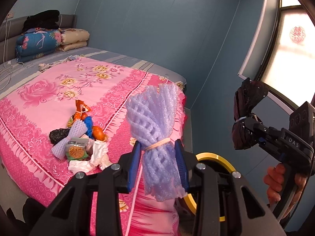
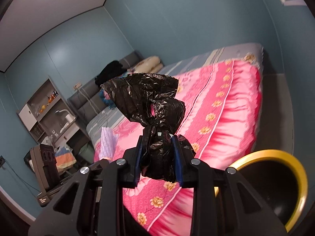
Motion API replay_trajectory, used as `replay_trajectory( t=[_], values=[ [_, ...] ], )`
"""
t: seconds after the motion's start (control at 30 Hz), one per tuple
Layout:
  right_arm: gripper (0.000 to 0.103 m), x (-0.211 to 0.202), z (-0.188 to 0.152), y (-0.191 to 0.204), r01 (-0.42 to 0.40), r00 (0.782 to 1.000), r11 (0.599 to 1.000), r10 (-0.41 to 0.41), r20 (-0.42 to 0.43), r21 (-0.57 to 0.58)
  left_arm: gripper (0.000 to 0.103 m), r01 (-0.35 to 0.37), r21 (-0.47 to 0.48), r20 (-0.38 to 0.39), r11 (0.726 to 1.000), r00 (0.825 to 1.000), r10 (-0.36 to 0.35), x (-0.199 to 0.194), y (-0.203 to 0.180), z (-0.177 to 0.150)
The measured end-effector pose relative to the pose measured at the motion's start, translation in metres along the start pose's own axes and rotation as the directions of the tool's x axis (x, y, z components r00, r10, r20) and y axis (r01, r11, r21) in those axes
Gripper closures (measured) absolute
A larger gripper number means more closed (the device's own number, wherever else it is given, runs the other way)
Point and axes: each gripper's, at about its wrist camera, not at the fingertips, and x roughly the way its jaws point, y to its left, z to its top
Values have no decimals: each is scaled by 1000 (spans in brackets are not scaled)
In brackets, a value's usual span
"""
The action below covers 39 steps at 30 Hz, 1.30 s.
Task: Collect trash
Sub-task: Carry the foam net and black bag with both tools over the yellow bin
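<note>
We see the bed (image 1: 59, 98) w/ its pink floral cover spread out ahead of and below both grippers, left of the left one & running away to the right beyond the right one. Next down in size, the yellow-rimmed black bin (image 2: 295, 177) sits low and to the right of the right gripper; in the left wrist view its rim shows just behind and under the left gripper. The trash pile (image 1: 82, 139) lies on the cover, down-left of the left gripper and well apart from it: wrappers, crumpled paper, another foam net, a dark bag. The left gripper (image 1: 160, 163) is clamped narrow on a purple foam net (image 1: 155, 122), blue pads pressing its waist just below the rubber band, net standing upright above the jaws. The right gripper (image 2: 158, 157) is likewise pinched narrow on a black plastic bag (image 2: 149, 102), tied bundle between the pads, loose end flaring up past the tips. From the left wrist view, the right gripper hangs off to the right, a hand (image 1: 275, 184) on its grip.
</note>
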Motion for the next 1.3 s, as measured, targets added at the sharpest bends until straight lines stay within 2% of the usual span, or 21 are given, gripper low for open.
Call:
replay_trajectory(
  t=[0.17,0.37,0.63,0.77,0.97,1.3],
  values=[
    [76,-30,7,-15,34,998,999,-35,49,12,70,50,21,-3,999,999,-50,2,-22,6],
    [76,-62,8,-29,138,983,990,-139,118,21,70,95,42,-16,995,995,-94,17,-50,10],
    [76,-79,7,-62,186,972,979,-196,132,80,70,155,101,-83,983,986,-147,48,-92,1],
    [75,-82,5,-73,199,969,975,-211,129,99,70,169,139,-111,976,982,-154,62,-106,-11],
    [74,-69,0,-90,235,964,964,-247,98,121,70,189,147,-176,971,971,-163,87,-112,-25],
    [73,-48,-6,-134,286,957,940,-292,4,185,70,226,204,-322,953,934,-152,131,-133,-62]
  ],
)
